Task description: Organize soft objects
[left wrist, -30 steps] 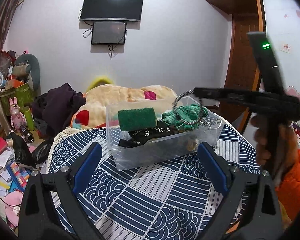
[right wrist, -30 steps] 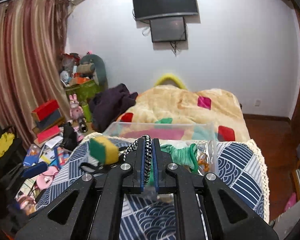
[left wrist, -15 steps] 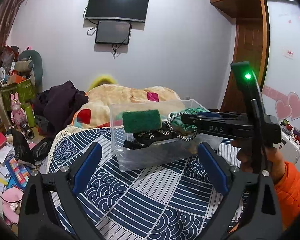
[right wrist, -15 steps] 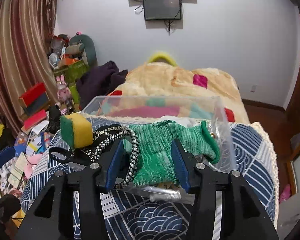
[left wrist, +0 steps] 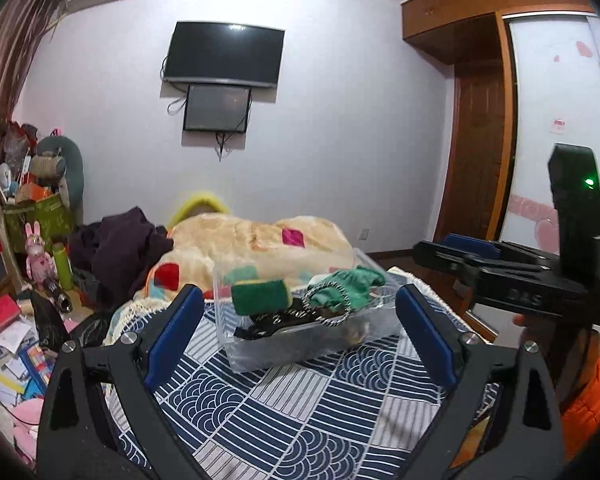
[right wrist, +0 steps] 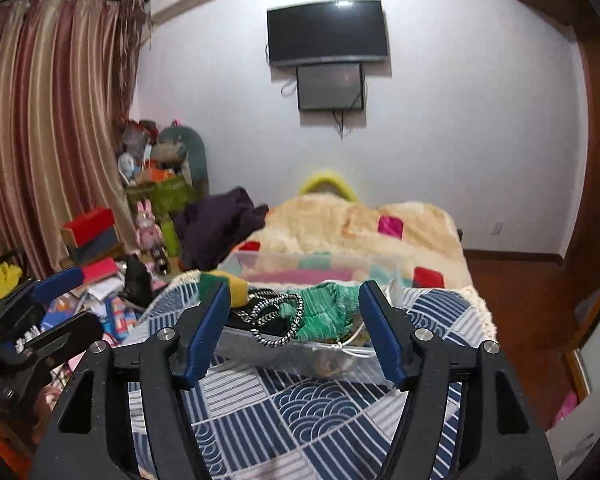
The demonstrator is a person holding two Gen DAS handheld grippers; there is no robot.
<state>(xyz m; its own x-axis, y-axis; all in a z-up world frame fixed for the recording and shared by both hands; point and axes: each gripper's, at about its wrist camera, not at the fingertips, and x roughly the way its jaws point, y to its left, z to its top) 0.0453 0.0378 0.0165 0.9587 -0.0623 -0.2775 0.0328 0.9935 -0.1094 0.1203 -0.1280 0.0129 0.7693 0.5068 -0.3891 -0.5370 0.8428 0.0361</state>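
A clear plastic bin (left wrist: 260,350) stands on the blue patterned tablecloth (left wrist: 300,400). It holds a green-and-yellow sponge (left wrist: 260,296), a green knit cloth (left wrist: 352,284), a black-and-white braided cord (left wrist: 328,312) and dark items. My left gripper (left wrist: 296,336) is open and empty, in front of the bin. My right gripper (right wrist: 294,330) is open and empty, drawn back from the bin (right wrist: 300,356); the cord (right wrist: 280,320) and cloth (right wrist: 324,312) lie in the bin. The right gripper also shows at the right of the left wrist view (left wrist: 452,250).
A bed with a beige blanket (left wrist: 260,240) lies behind the table. Toys, boxes and papers (left wrist: 16,320) clutter the floor at left. A wooden door (left wrist: 480,160) is at the right. The left gripper shows at the left of the right wrist view (right wrist: 40,312).
The right gripper, shut on the braided cord a second ago, opened and let it go into the bin, then drew back. The left gripper lifted slightly.
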